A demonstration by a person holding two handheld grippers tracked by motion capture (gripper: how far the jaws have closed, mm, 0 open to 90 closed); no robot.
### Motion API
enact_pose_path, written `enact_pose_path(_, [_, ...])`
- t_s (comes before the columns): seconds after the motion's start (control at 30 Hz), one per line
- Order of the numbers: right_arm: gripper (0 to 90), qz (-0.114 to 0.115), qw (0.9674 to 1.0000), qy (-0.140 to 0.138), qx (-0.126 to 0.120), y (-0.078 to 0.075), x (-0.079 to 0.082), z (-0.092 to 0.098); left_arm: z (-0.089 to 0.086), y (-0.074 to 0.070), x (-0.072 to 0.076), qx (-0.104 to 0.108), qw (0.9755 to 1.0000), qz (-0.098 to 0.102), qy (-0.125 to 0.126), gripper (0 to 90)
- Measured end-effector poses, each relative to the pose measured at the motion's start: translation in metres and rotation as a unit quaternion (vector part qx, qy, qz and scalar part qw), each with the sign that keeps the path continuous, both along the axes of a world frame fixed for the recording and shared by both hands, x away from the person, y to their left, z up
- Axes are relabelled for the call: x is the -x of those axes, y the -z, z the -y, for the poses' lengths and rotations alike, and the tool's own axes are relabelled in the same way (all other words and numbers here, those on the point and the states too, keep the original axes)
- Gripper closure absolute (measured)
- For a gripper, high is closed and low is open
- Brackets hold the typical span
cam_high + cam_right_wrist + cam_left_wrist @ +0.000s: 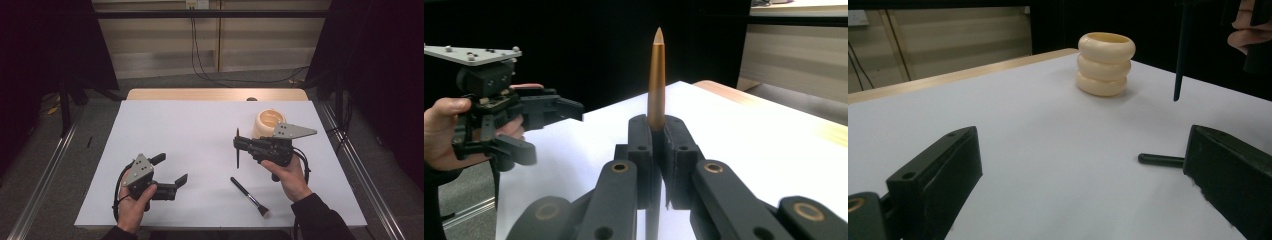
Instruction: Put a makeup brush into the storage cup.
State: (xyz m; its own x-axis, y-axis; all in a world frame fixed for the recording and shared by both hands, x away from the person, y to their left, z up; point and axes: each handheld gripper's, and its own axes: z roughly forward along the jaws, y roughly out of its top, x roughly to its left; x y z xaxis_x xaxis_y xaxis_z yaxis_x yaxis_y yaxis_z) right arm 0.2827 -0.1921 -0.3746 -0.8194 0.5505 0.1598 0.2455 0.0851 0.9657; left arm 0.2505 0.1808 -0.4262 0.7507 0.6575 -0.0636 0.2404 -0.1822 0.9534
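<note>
Right gripper view: the right claw (657,150) is seen clenched on a slim brush (656,80), gripped near its middle and held upright, gold tip above the jaws, presumably so it can be lowered end-first into the cream holder (269,121) just beyond that claw. The left claw (170,170) is held released, jaws wide apart and nothing between them, low over the table (200,130). A second brush (249,195) lies flat on the table, to that claw's right and below the right claw, probably awaiting pickup
</note>
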Motion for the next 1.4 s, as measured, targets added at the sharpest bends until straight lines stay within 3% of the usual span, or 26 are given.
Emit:
enact_pose_path(0.1, [83.4,0.003,0.9999,0.01,-0.002,-0.003,-0.001,0.008,-0.006,0.002,0.005,0.002,1.0,-0.006,-0.005,2.9])
enact_pose_path(0.3, [83.4,0.002,0.9996,0.027,0.001,-0.003,-0.003,0.018,-0.015,0.004,0.01,0.001,0.9998,0.003,-0.017,2.9])
enact_pose_path(0.47, [83.4,0.005,0.9994,0.034,0.008,-0.004,-0.007,0.022,-0.017,0.006,0.015,0.017,0.9997,0.001,-0.018,2.4])
enact_pose_path(0.6, [83.4,0.008,0.999,0.044,0.006,-0.009,-0.011,0.027,-0.019,0.009,0.015,0.01,0.9999,0.001,-0.012,2.1])
enact_pose_path(0.67, [83.4,0.012,0.9987,0.049,0.006,-0.011,-0.012,0.029,-0.018,0.009,0.014,-0.013,0.9998,0.013,-0.008,2.4])
enact_pose_path(0.73, [83.4,0.013,0.9984,0.055,0.006,-0.013,-0.015,0.033,-0.019,0.01,0.014,-0.001,1.0,0.004,-0.009,2.3])
enact_pose_path(1.4, [83.3,0.03,0.9949,0.094,0.022,-0.034,-0.045,0.057,-0.022,0.009,0.017,-0.002,1.0,0.004,-0.009,1.6])
